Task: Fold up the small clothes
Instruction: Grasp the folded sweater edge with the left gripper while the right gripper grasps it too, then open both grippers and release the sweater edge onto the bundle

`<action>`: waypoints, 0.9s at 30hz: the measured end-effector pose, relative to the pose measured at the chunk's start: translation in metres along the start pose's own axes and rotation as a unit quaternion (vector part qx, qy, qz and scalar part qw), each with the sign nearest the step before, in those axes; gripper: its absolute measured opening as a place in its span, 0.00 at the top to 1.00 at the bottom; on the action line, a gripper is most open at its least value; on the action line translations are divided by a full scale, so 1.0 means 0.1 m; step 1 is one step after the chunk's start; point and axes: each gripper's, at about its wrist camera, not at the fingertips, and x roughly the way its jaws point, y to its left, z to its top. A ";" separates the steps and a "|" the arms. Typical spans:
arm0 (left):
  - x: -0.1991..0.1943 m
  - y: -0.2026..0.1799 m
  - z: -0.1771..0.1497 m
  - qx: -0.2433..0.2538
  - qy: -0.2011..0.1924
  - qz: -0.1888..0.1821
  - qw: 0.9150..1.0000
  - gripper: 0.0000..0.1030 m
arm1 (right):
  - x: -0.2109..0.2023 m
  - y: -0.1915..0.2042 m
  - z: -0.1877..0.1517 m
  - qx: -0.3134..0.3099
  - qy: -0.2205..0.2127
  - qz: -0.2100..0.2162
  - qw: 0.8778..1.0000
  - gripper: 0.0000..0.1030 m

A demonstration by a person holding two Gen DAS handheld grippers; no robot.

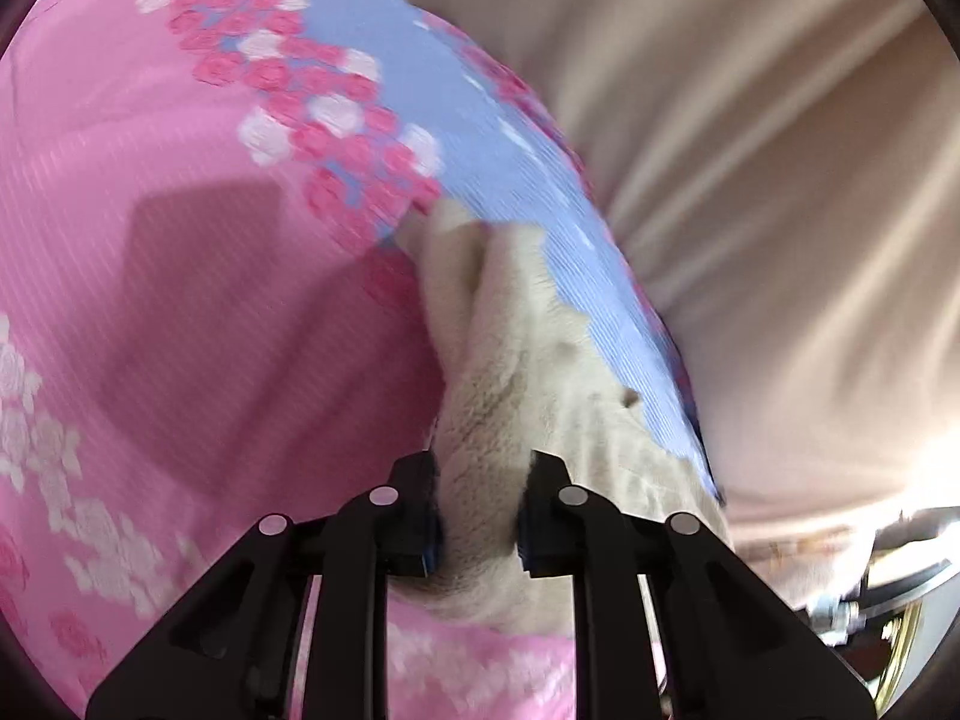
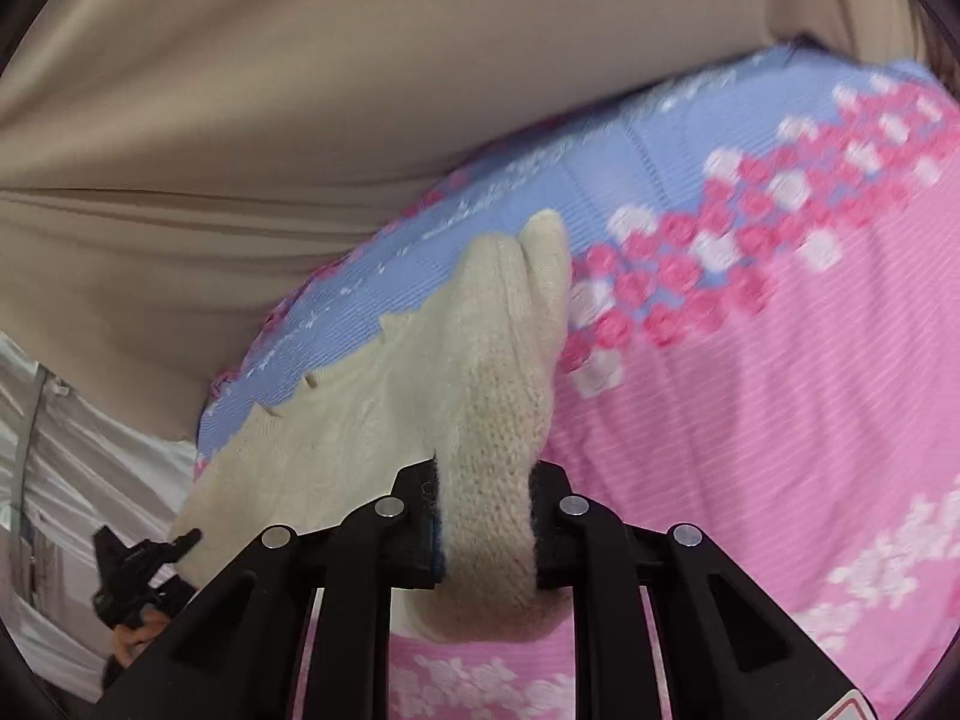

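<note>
A small cream knitted garment (image 1: pixel 510 372) lies over a pink and blue flowered bedspread (image 1: pixel 198 276). My left gripper (image 1: pixel 480 516) is shut on a bunched fold of the garment. In the right wrist view the same cream garment (image 2: pixel 480 360) is stretched leftward, and my right gripper (image 2: pixel 486 528) is shut on a thick fold of it. The left gripper (image 2: pixel 141 570) shows at the lower left of the right wrist view, at the garment's other end. The garment hangs between the two grippers just above the bedspread (image 2: pixel 750 390).
Beige curtain fabric (image 1: pixel 750 180) hangs beyond the bed's edge, also in the right wrist view (image 2: pixel 270 120). White cloth (image 2: pixel 78 450) lies at lower left. A metal and brass object (image 1: pixel 888 606) sits at the lower right of the left wrist view.
</note>
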 end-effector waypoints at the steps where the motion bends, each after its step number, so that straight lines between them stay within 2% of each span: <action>1: -0.01 -0.04 -0.12 0.004 0.009 -0.003 1.000 0.84 | -0.15 -0.08 -0.01 -0.002 -0.008 -0.010 1.000 0.86; 3: 0.00 -0.05 -0.41 0.013 0.030 0.002 0.999 0.84 | -0.38 -0.29 -0.09 0.003 -0.011 -0.029 1.000 0.86; 6: 0.07 0.11 -0.83 0.007 0.068 0.035 0.997 0.87 | -0.63 -0.73 -0.47 0.007 0.016 -0.070 0.997 0.85; 9: 0.09 0.37 -1.20 0.005 0.092 0.078 0.993 0.87 | -0.64 -1.08 -0.93 0.036 0.059 -0.081 0.994 0.82; 10: 0.09 0.41 -1.27 0.012 0.093 0.088 0.992 0.87 | -0.57 -1.20 -1.11 0.043 0.079 -0.093 0.992 0.80; 11: 0.08 0.44 -1.31 0.021 0.093 0.096 0.991 0.86 | -0.53 -1.25 -1.22 0.042 0.086 -0.114 0.989 0.75; 12: 0.05 0.38 -1.33 0.038 0.086 0.106 0.990 0.85 | -0.52 -1.26 -1.29 0.040 0.088 -0.135 0.986 0.75; 14: -0.05 0.20 -1.29 0.070 0.068 0.119 0.988 0.82 | -0.62 -1.28 -1.27 0.053 0.062 -0.153 0.985 0.74; 16: -0.18 -0.11 -1.23 0.109 0.030 0.138 0.984 0.81 | -0.82 -1.10 -1.14 0.024 0.011 -0.175 0.984 0.72; 17: -0.22 -0.24 -1.20 0.124 0.012 0.142 0.982 0.77 | -0.90 -0.98 -1.06 -0.002 -0.008 -0.171 0.985 0.72; 19: -0.26 -0.51 -1.16 0.156 -0.019 0.137 0.978 0.74 | -0.94 -0.77 -0.89 -0.029 -0.011 -0.141 0.990 0.76; 20: -0.20 -0.64 -1.15 0.170 -0.025 0.128 0.977 0.73 | -0.88 -0.70 -0.80 -0.031 -0.004 -0.119 0.992 0.84; 21: -0.11 -0.77 -1.13 0.186 -0.023 0.121 0.975 0.71 | -0.79 -0.64 -0.74 -0.032 0.002 -0.097 0.995 0.96; 23: 0.17 -0.96 -1.12 0.217 -0.004 0.117 0.969 0.68 | -0.56 -0.56 -0.66 -0.039 0.016 -0.090 0.995 0.97; 24: 0.36 -0.97 -1.09 0.228 0.006 0.126 0.965 0.64 | -0.41 -0.52 -0.61 -0.044 0.025 -0.092 0.995 0.98; 26: 0.75 -0.95 -1.05 0.241 0.040 0.170 0.955 0.65 | -0.12 -0.50 -0.55 -0.045 0.046 -0.089 0.994 0.97; 27: 0.85 -0.91 -1.04 0.239 0.050 0.180 0.953 0.65 | 0.02 -0.52 -0.56 -0.045 0.055 -0.093 0.993 0.97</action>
